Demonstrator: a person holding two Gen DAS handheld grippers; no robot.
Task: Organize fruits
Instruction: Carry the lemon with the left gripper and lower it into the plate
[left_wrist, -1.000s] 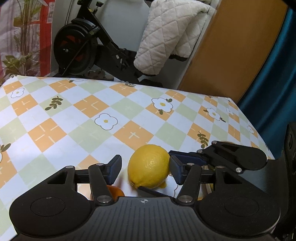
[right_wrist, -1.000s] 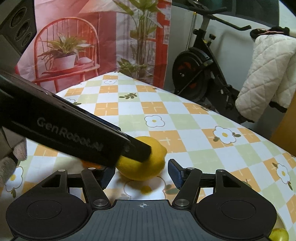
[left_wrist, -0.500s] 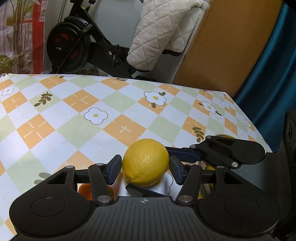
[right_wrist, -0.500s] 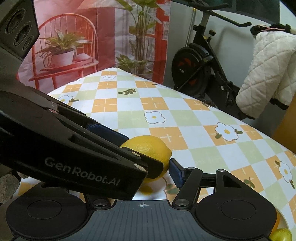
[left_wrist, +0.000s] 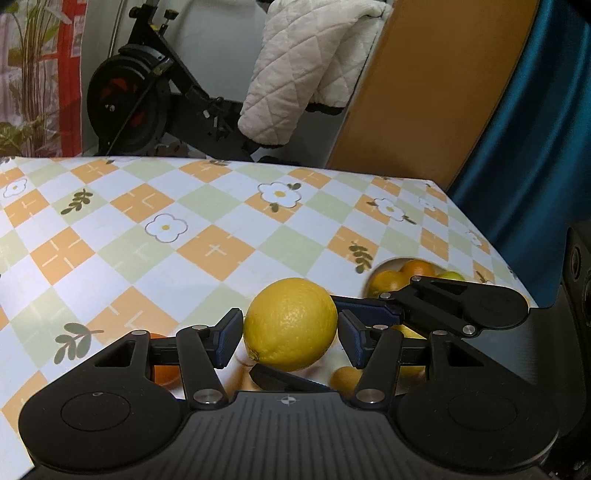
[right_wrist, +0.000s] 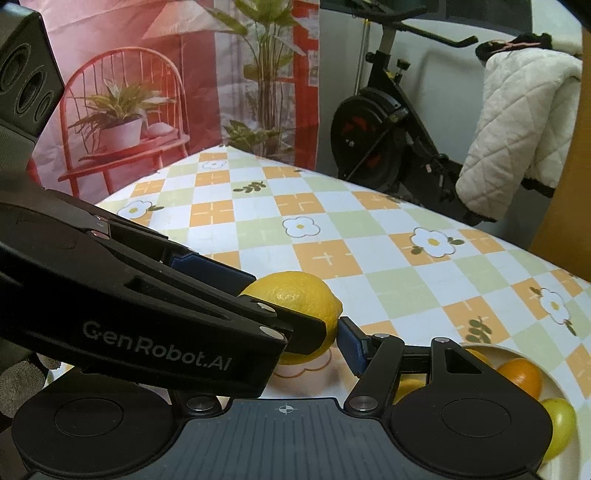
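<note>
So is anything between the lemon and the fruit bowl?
Only the right gripper: one of its fingers sits between the lemon and the bowl of oranges. Nothing else visible blocks that path.

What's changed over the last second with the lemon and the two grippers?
Both grippers have carried the lemon across the table, bringing the bowl of fruit into view on the right. The left gripper and right gripper stay clamped on it together, jaw width unchanged.
</note>
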